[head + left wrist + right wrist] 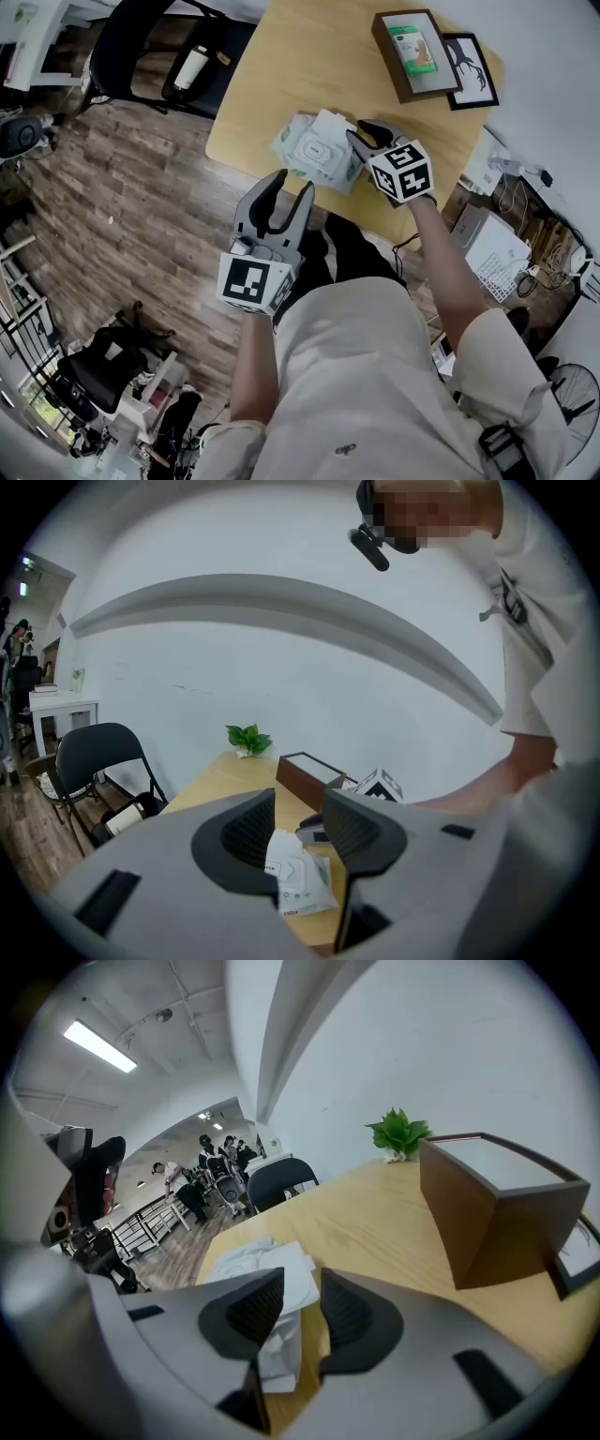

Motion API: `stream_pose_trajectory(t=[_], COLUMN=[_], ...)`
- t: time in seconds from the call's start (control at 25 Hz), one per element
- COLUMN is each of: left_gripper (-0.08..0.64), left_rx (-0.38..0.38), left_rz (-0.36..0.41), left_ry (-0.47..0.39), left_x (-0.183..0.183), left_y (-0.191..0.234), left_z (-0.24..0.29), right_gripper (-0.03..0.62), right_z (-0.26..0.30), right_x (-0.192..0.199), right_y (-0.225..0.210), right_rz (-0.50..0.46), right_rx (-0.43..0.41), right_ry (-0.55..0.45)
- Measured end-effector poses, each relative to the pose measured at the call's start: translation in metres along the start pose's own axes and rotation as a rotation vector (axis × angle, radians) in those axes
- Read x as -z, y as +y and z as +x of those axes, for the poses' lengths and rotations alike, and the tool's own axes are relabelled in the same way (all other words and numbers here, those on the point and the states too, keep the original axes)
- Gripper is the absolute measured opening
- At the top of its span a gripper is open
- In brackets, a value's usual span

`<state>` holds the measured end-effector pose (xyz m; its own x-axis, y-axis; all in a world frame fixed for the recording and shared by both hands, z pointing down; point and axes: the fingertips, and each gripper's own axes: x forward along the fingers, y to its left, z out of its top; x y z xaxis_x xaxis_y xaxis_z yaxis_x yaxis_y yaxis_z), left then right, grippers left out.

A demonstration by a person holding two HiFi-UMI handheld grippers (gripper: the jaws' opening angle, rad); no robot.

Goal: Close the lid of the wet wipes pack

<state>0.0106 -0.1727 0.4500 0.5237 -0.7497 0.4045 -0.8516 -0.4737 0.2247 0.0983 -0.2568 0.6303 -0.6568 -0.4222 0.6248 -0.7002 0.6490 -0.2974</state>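
Note:
The wet wipes pack (314, 150) lies near the front edge of the wooden table (309, 56); it is white with pale green print, and a white flap (330, 120) is raised at its far side. My right gripper (362, 136) is at the pack's right end, jaws apart, and nothing is pinched. In the right gripper view the pack (267, 1274) shows just beyond the right gripper (302, 1302). My left gripper (292, 185) hangs open off the table's front edge, short of the pack. Past the left gripper (300, 822) in its own view, the pack (302, 885) lies ahead.
A brown box frame (412, 52) and a black-framed antler picture (469, 67) lie at the table's far right. A small green plant (398, 1133) stands at the far end. A black chair (159, 47) holding a bottle (190, 67) stands to the left on the wood floor.

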Motion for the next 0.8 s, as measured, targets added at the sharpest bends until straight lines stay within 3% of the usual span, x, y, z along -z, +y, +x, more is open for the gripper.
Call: stream_pose_trajectory(t=[0.48, 0.8], left_gripper=[0.152, 0.152], left_rx=[0.001, -0.006], left_rz=[0.002, -0.005], left_ry=[0.013, 0.016], left_x=[0.005, 0.008], left_y=[-0.003, 0.0], left_z=[-0.001, -0.005], right_gripper=[0.084, 0.063], right_z=[0.011, 0.01], right_x=[0.012, 0.01], right_y=[-0.005, -0.004], right_rz=[0.05, 0.031], right_rx=[-0.011, -0.007], right_ry=[0.028, 0.024])
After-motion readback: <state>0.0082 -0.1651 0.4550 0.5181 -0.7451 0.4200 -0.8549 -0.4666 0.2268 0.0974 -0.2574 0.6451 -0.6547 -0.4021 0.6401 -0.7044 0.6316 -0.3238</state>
